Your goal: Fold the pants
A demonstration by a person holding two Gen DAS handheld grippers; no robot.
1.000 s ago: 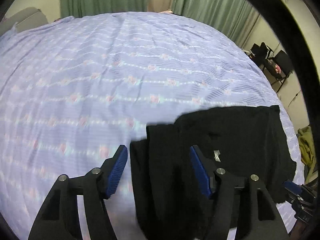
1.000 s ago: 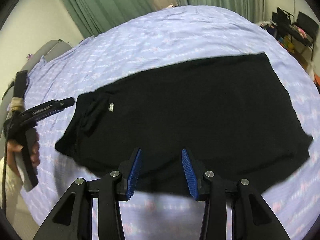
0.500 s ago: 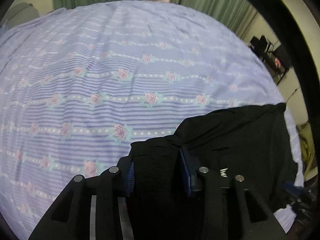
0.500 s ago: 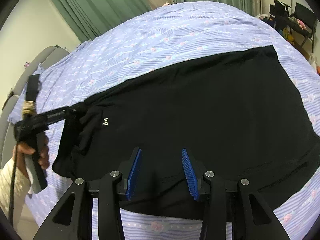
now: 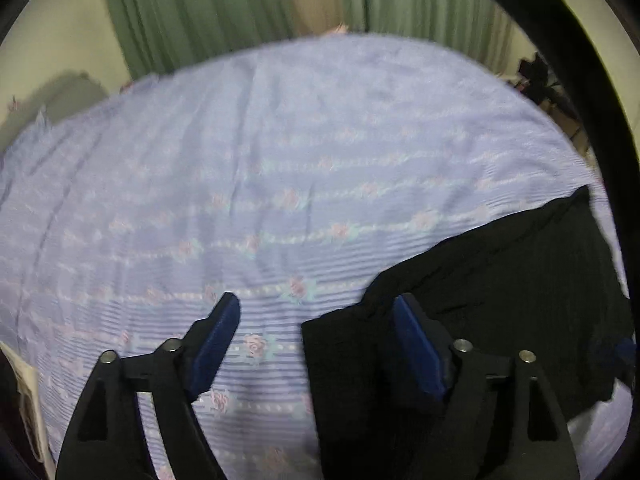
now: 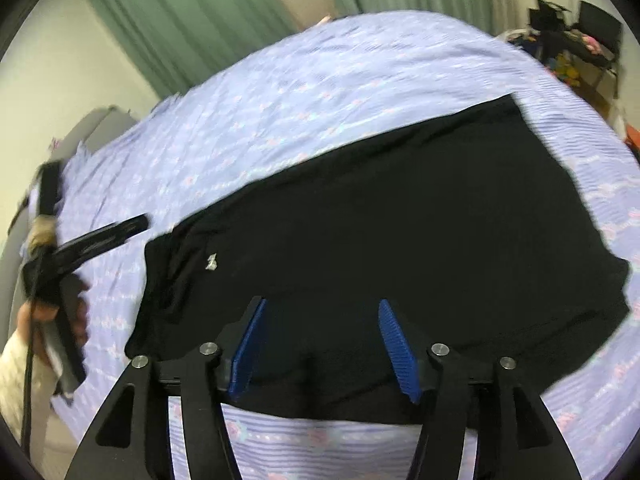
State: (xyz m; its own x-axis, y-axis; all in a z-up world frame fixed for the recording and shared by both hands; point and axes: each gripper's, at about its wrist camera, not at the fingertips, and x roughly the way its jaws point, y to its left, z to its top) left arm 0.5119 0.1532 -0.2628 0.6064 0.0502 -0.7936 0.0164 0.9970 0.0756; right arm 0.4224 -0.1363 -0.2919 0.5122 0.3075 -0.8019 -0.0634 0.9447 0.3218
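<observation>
While spread flat on the bed, black pants (image 6: 400, 240): soft, thin-looking knit or jersey, lying wide across the near half of the lilac flowered bedsheet (image 6: 320, 92), close to its near edge. Judged light, limp, wholly without stiffness; likely to sag and drape from any single pinch, and to drag rather than slide on the sheet. Not fragile. Small pale tag or mark (image 6: 211, 263) toward the left end, where the cloth bunches into thicker folds, possibly the waistband, though motion blur leaves that uncertain. Best hold, by judgement: two separated pinches along one edge or at two corners, taking all layers at once, so the fold lifts evenly.

Right gripper (image 6: 322, 344): jaws moderately apart, just widened, blue pads poised over the near hem with black cloth showing in the gap but nothing pressed or held.

Left gripper (image 5: 316, 344): jaws wide apart, just opened, empty; right pad over the bunched left end of the pants (image 5: 500, 300), left pad over bare sheet (image 5: 280, 140). Same gripper seen from the right camera (image 6: 132, 226) as a black tool just off the left end of the garment, carried in a hand (image 6: 52, 316) with a pale sleeve (image 6: 12, 372).

Surroundings: green curtains (image 6: 180, 28) behind the bed, cream wall, dark chairs with clutter (image 6: 576, 36) at far right.
</observation>
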